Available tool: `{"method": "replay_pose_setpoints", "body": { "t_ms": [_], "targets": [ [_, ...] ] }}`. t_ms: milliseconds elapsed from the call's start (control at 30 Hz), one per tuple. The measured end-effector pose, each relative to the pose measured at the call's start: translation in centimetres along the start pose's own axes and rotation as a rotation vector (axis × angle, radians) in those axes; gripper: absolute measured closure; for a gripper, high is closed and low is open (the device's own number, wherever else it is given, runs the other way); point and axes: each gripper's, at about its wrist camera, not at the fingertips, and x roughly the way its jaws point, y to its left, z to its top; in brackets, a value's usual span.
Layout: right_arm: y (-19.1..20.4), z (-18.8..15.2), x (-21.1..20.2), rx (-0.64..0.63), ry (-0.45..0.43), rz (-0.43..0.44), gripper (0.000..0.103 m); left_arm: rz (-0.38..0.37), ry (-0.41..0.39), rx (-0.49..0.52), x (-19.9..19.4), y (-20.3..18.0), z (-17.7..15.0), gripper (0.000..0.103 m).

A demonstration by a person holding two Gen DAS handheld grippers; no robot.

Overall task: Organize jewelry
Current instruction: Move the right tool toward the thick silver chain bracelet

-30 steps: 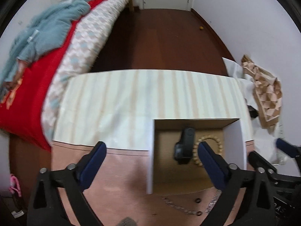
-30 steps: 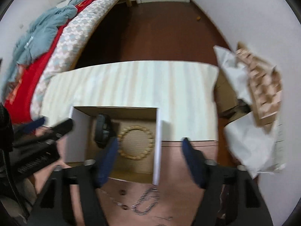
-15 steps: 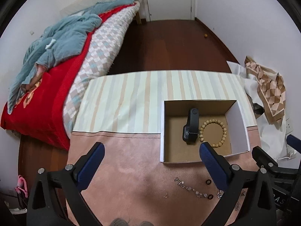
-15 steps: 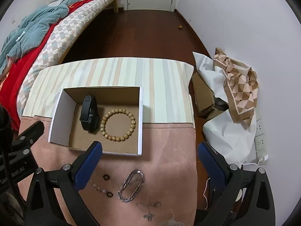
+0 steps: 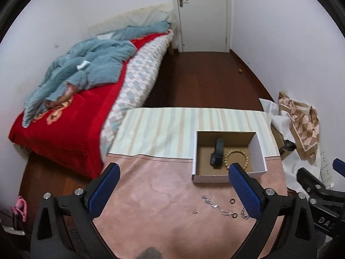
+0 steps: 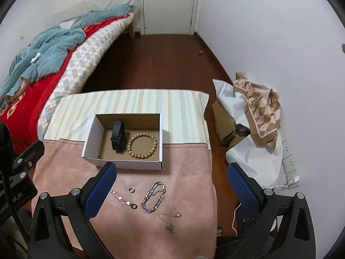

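An open cardboard box [image 6: 90, 142] [image 5: 259, 149] stands on the cloth-covered table and holds a black wristband [image 6: 117, 137] [image 5: 217, 155] and a wooden bead bracelet [image 6: 142, 145] [image 5: 237, 158]. In front of the box lie a chunky silver chain [image 6: 154, 196], a thin chain [image 6: 120, 198] [image 5: 213, 205], two small rings [image 6: 131, 189] [image 5: 232, 200], and a fine pendant necklace [image 6: 170, 215]. My right gripper [image 6: 172, 185] hovers open above the loose jewelry, with nothing held. My left gripper [image 5: 172, 185] is open and empty over the pink cloth, left of the box.
The table wears a pink cloth [image 6: 189, 172] in front and a striped cloth [image 6: 133, 101] behind. A bed with red and blue bedding [image 5: 64, 116] lies to the left. Bags and a patterned scarf [image 6: 258, 108] sit on the floor at right. A door [image 6: 170, 4] stands at the far end.
Both grippers have risen and pulled back from the box, so the whole table and loose jewelry show. The right gripper's jaws have spread wider.
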Motion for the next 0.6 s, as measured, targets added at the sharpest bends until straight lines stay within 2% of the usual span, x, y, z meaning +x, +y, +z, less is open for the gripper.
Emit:
{"method": "replay_pose_setpoints", "body": {
  "t_ms": [100,233,433,533,600],
  "targets": [
    [0.0,-0.5,-2.0,0.007,-0.028,0.009,0.0,0.019,-0.033,0.0,-1.6,0.5,-0.4,0.0],
    [0.2,-1.2,-4.5,0.008,-0.063,0.013,0.0,0.008,-0.06,-0.013,-3.4,1.2,-0.9,0.0],
    [0.4,-2.2,-6.6,0.007,-0.088,0.039,0.0,-0.013,-0.078,-0.079,-4.5,2.5,-1.9,0.0],
    [-0.1,-3.1,-6.5,0.033,-0.083,0.069,0.0,-0.015,-0.041,-0.063,-3.3,2.6,-2.7,0.0],
    [-0.8,-4.1,-5.7,0.059,-0.066,0.084,0.0,-0.015,0.013,-0.042,-1.6,2.3,-3.8,0.0]
  ]
}}
